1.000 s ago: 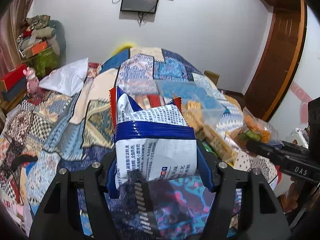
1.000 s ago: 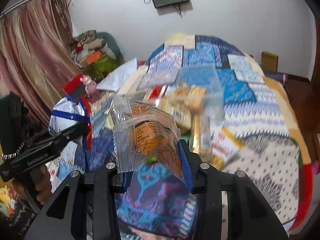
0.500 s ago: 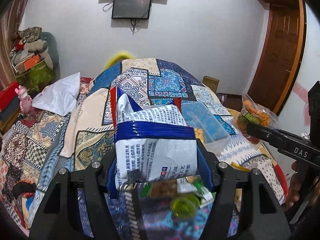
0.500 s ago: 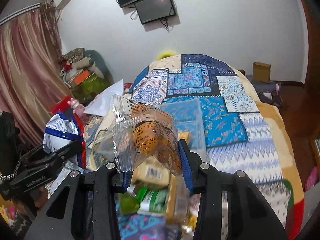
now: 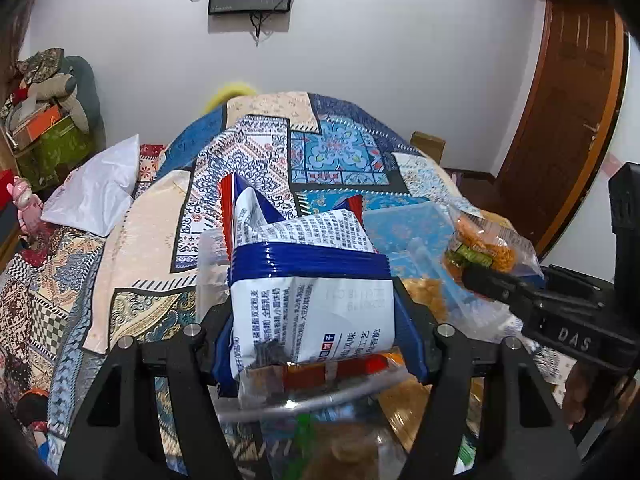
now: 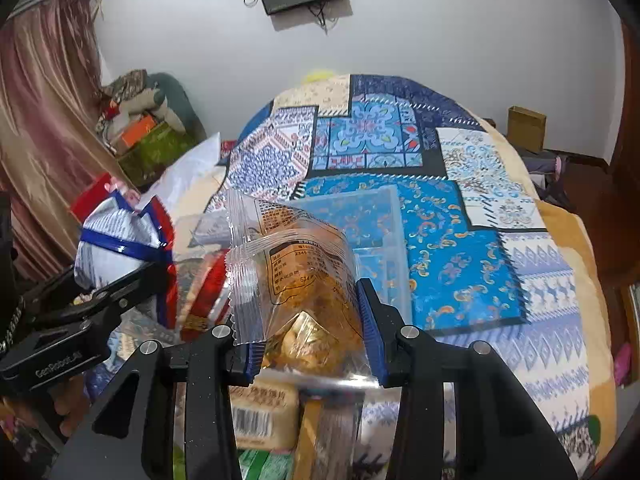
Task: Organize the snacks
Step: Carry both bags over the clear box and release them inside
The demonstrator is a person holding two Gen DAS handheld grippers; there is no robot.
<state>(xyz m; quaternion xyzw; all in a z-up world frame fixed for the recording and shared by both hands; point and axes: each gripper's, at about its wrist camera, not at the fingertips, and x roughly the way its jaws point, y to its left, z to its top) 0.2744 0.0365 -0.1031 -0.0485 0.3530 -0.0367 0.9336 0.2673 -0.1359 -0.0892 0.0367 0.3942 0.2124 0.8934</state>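
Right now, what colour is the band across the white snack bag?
Dark blue band, clearest in the left wrist view.

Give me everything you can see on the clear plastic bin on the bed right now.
The clear plastic bin is a see-through, thin-walled, rectangular tub, open-topped with no lid in view. It stands upright on the patchwork bedspread, whose blue pattern shows through its walls. Its far part looks empty. The clear snack bag in the right gripper hides its near edge.

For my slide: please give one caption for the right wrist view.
Right gripper holds clear snack packet above clear bin.
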